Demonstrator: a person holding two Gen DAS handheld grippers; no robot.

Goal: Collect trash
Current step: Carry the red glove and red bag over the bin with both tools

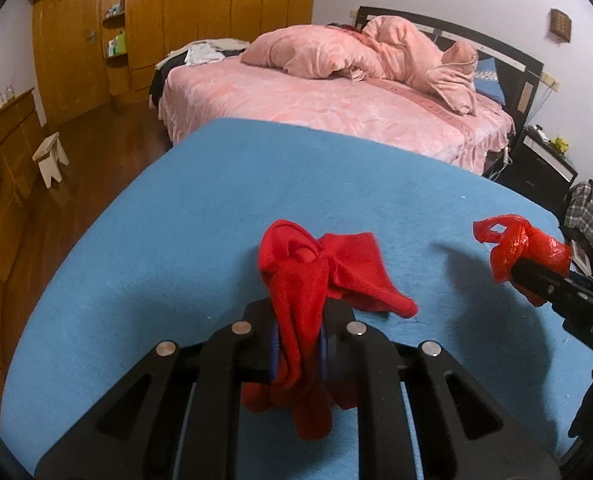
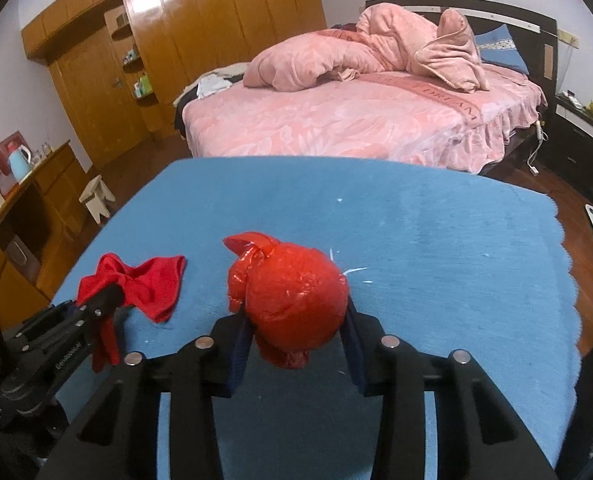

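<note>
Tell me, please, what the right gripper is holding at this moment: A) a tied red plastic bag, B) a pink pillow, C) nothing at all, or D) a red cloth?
A: in the right wrist view the right gripper is shut on the knotted, shiny red plastic bag, while the red cloth hangs from the left gripper.

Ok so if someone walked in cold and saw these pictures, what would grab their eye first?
Probably the two bright red things against the blue cloth: a red fabric piece pinched in the left gripper near the table's front edge, and a knotted red plastic bag clamped in the right gripper. Behind the table, the pink bed with its heaped pink blanket fills the back of the room.
</note>
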